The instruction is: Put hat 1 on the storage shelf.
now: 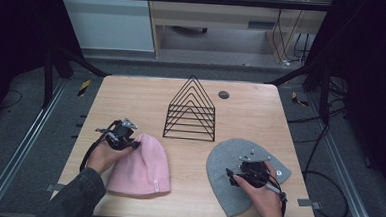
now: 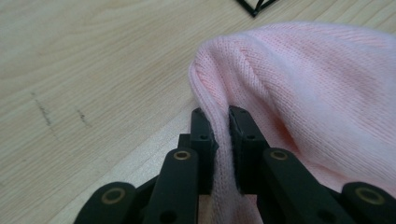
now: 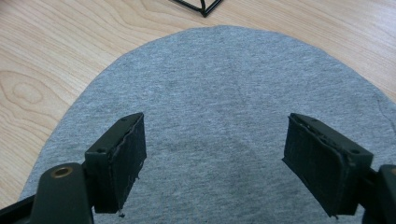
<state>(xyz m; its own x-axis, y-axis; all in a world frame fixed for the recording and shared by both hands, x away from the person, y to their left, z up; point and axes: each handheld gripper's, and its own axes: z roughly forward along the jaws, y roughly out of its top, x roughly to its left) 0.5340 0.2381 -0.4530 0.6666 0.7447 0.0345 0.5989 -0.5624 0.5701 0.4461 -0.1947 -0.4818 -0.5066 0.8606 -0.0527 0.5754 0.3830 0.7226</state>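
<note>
Your left gripper [image 2: 222,123] has its two black jaws pinched nearly together on a fold of the pink beanie [image 2: 308,93] — a soft, ribbed knit whose rounded crown edge rises up between the pads, with only the thickness of the fabric keeping them apart. From above, that pink beanie [image 1: 142,167] lies flat on the pale wood-grain table [image 1: 131,93] at your near left, a dome shape with a small white tag at its lower hem, and your left gripper [image 1: 131,144] meets it at the upper left edge. Your right gripper [image 3: 215,158] stands wide open over the grey beanie [image 3: 224,84], its flat, rubber-faced pads well apart and gripping nothing; the cloth under it is a smooth, fine jersey, finer than the pink knit, spread in a broad rounded arc. In the high view the grey beanie [image 1: 227,180] lies at your near right, with your right gripper [image 1: 235,177] hovering over its middle. Between and beyond the two hats stands a black wire rack [image 1: 191,111] — thin rods bent into nested triangles on a rectangular base. A small dark round plug [image 1: 224,94] sits in the tabletop just beyond it.
</note>
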